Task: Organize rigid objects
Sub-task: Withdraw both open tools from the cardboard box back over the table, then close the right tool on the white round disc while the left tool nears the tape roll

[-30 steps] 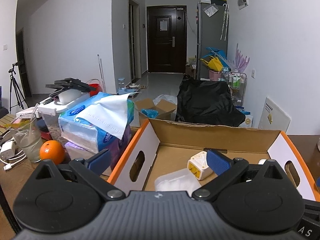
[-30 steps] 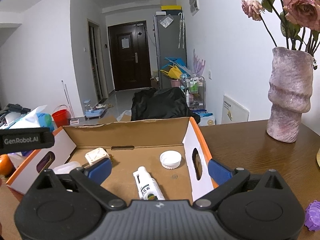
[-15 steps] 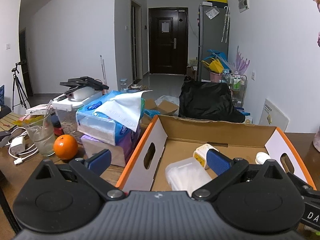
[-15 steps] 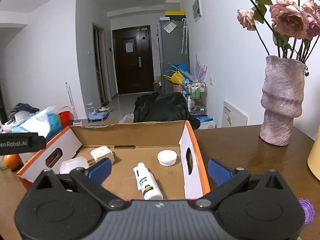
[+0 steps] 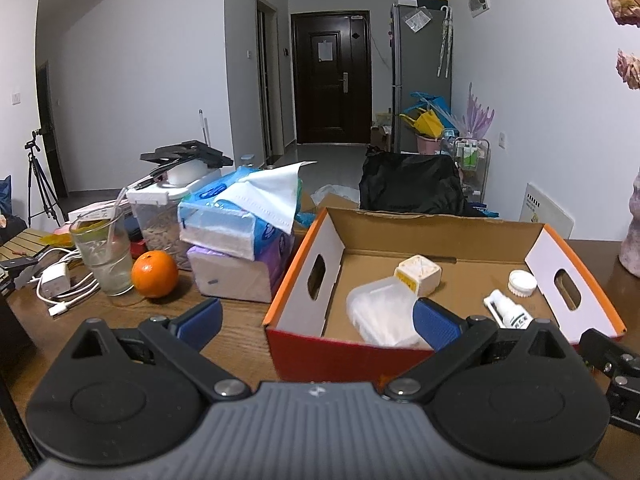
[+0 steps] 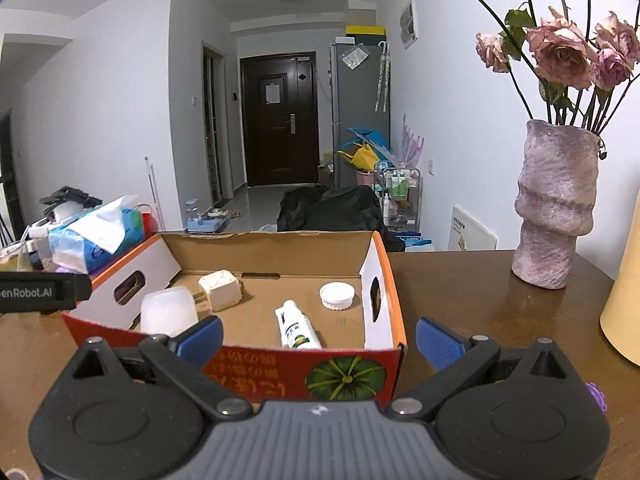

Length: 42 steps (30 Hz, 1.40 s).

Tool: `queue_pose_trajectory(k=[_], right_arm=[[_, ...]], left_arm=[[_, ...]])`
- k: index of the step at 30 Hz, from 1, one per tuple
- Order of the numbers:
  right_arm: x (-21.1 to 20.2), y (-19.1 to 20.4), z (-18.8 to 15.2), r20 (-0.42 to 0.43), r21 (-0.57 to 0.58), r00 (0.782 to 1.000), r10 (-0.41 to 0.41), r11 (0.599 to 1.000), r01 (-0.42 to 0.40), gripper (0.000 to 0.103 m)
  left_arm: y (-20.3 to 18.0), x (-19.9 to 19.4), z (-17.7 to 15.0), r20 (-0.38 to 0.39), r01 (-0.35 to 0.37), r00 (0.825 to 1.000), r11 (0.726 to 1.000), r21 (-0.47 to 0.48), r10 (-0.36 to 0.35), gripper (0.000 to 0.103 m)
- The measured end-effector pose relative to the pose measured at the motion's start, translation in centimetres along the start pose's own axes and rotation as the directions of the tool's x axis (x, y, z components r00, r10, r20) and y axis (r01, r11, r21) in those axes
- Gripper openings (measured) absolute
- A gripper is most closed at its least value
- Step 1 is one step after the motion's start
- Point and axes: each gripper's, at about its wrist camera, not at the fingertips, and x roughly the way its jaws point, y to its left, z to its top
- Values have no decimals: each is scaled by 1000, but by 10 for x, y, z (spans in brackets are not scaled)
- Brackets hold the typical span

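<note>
An open cardboard box (image 5: 304, 248) (image 6: 384, 264) with orange rims stands on the wooden table. Inside lie a translucent plastic container (image 5: 380, 308) (image 6: 168, 308), a cream cube-shaped plug (image 5: 418, 274) (image 6: 220, 290), a small white bottle (image 5: 506, 312) (image 6: 296, 326) and a white lid (image 5: 522, 280) (image 6: 337, 294). My left gripper (image 5: 318, 316) is open and empty, just in front of the box's near left corner. My right gripper (image 6: 318, 334) is open and empty, in front of the box's near wall.
Left of the box are tissue packs (image 5: 236, 240), an orange (image 5: 155, 274), a glass (image 5: 104, 252), a white charger with cable (image 5: 56, 280) and a clear container (image 5: 160, 216). A purple vase with dried roses (image 6: 556, 204) and a yellow object (image 6: 624, 288) stand right. A small purple item (image 6: 596, 394) lies near the right gripper.
Both grippers have drawn back toward me and away from the box, so its front wall now shows. Both stayed open and empty.
</note>
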Motion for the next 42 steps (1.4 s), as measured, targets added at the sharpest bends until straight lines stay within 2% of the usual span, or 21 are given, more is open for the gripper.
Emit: queue_pose_trajectory(k=[25, 42], right_arm=[[-64, 19, -41, -38, -64, 998, 56, 996, -58, 103], [-99, 42, -75, -96, -125, 988, 122, 983, -133, 103]], left_arm=[[35, -50, -54, -49, -28, 998, 1000, -5, 28, 103], [56, -89, -94, -91, -4, 996, 1000, -6, 3, 103]])
